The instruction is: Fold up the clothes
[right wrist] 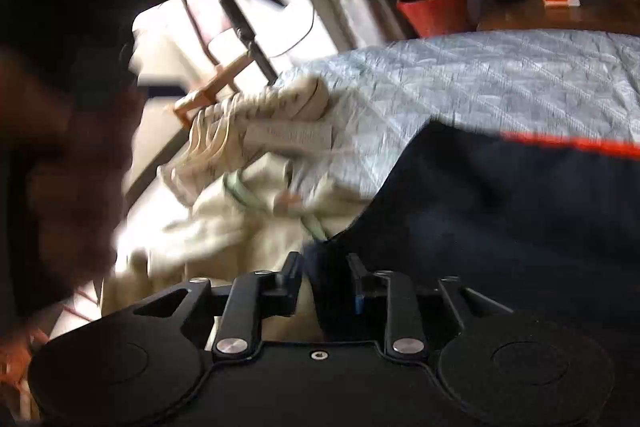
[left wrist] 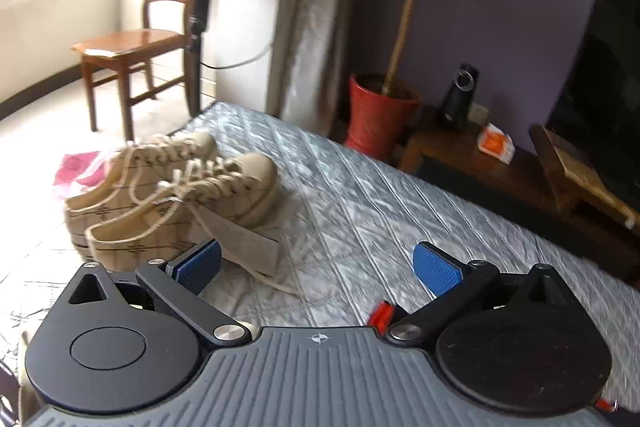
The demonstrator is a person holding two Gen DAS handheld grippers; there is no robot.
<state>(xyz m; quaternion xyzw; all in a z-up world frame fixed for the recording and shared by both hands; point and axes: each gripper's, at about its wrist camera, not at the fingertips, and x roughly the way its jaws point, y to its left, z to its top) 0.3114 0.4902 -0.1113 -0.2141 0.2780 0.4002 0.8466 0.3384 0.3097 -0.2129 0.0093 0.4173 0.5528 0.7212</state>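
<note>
Right claw (right wrist: 324, 267) has its jaws narrowly set with dark navy cloth between them, so it looks to be pinching the edge of the dark garment (right wrist: 500, 219), the one with the orange stripe along its top. That garment drapes over the near part of the bed (right wrist: 500, 75), and a cream garment (right wrist: 224, 227) lies bunched beside it toward the bed's left edge. The view is smeared, so how firm the pinch is, I can't tell.

Left claw (left wrist: 316, 267) hangs above the bed with its blue pads (left wrist: 436, 267) spread wide and nothing between them.

Now the trouble spots. A pair of beige sneakers (left wrist: 176, 187) sits by the far left edge of the bed, laces trailing loose toward the near side, with a grey card-like piece (left wrist: 244, 239) under them. Any cloth swept that way could snag a lace and drag a shoe along, or tip it off the edge. The pinch is on a thin fold at the fabric's edge, so a quick lift could let it slide out. And with the cream garment just beside the dark one, a careless pull could drag both together.
</note>
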